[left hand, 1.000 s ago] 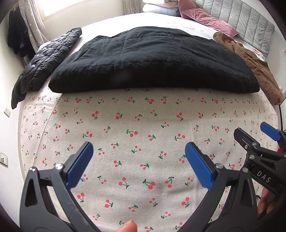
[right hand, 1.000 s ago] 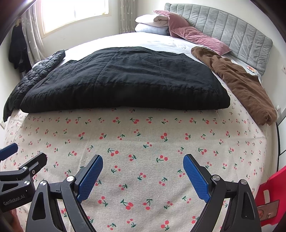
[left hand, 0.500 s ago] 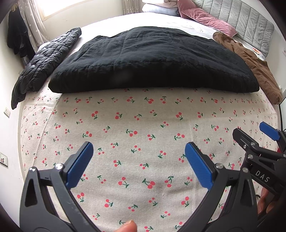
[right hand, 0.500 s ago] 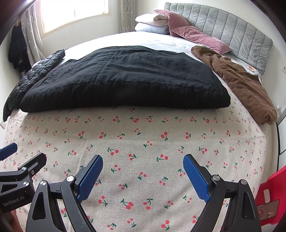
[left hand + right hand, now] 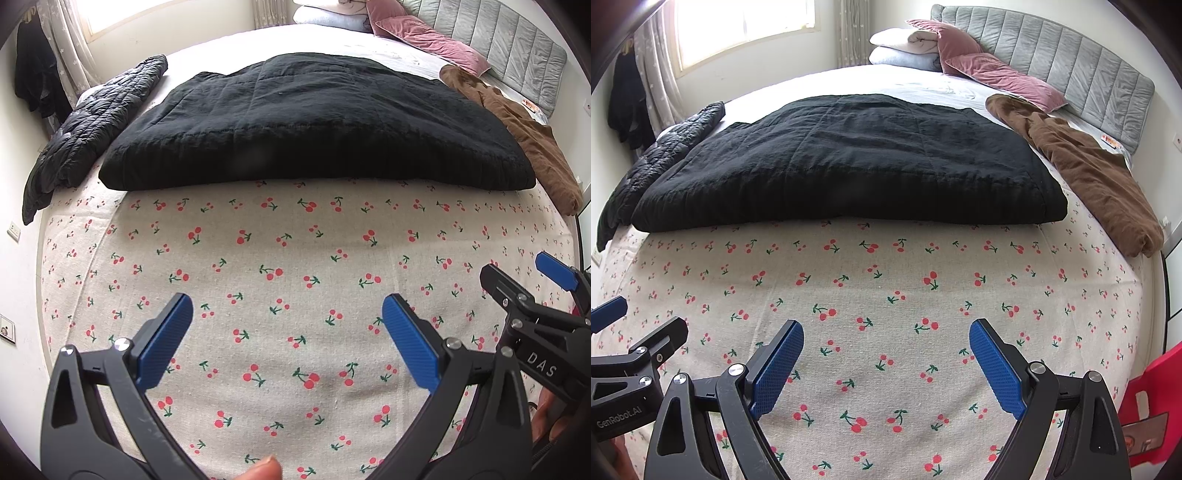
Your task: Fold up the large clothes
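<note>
- Two grippers hover over my cherry sheet [image 5: 295, 258], both with jaws spread wide and nothing between the blue pads
- Left gripper [image 5: 286, 332] sits at 6 o'clock in its own view; its pads [image 5: 166, 339] are well apart and clear of any cloth
- Right gripper [image 5: 886, 363] sits at 6 o'clock in its own view, just as wide, holding nothing
- From the left camera I see the right gripper's tip at 4 o'clock; from the right camera the left gripper shows at 8 o'clock, so the two are side by side
- Black quilted garment [image 5: 849, 162] lies flat across the middle of the bed at 12 o'clock, its near edge resting on the cherry sheet, well apart from both grippers
- Puffer jacket [image 5: 96, 122] lies at 10 o'clock, just beside the black garment's left edge
- Brown garment [image 5: 1082, 173] stretches along the bed's right side at 2 o'clock, close to the black garment's right corner
- Pink pillow [image 5: 982, 70] and white folded bedding [image 5: 905, 46] sit at 1 o'clock against the grey headboard [image 5: 1071, 62]
- Fingertip [image 5: 264, 470] shows at 6 o'clock in the left view
</note>
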A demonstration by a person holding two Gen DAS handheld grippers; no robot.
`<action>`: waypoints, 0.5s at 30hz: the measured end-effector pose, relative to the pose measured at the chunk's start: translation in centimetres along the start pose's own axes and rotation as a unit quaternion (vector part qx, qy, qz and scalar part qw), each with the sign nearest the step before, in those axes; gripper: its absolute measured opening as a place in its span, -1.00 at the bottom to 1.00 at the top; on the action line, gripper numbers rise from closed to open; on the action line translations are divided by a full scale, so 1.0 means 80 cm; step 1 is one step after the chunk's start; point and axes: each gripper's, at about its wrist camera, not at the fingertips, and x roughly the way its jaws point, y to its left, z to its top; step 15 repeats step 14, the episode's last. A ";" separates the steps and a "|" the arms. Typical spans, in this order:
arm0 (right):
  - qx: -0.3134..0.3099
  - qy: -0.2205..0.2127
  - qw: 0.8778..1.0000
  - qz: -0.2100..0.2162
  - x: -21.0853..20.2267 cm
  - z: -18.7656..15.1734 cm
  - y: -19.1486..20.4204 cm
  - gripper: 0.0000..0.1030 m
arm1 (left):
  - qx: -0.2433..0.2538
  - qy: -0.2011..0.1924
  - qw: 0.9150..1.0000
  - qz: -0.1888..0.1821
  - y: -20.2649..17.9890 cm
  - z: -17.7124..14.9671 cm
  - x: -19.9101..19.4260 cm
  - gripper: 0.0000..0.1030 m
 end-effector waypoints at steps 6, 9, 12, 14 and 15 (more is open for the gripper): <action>-0.001 0.000 1.000 0.000 -0.001 -0.001 0.000 0.79 | 0.003 0.001 1.000 0.000 0.001 -0.001 0.001 0.98; -0.001 -0.001 1.000 0.000 -0.002 -0.001 0.000 0.79 | 0.004 0.002 1.000 0.002 0.001 -0.002 0.002 0.98; -0.001 0.001 1.000 0.001 -0.002 -0.001 -0.001 0.79 | 0.005 0.004 1.000 0.004 0.002 -0.003 0.004 0.98; -0.001 0.005 1.000 0.003 -0.001 -0.003 0.000 0.79 | 0.003 0.009 1.000 0.007 0.003 -0.003 0.008 0.98; -0.001 0.005 1.000 0.003 -0.001 -0.003 0.000 0.79 | 0.003 0.009 1.000 0.007 0.003 -0.003 0.008 0.98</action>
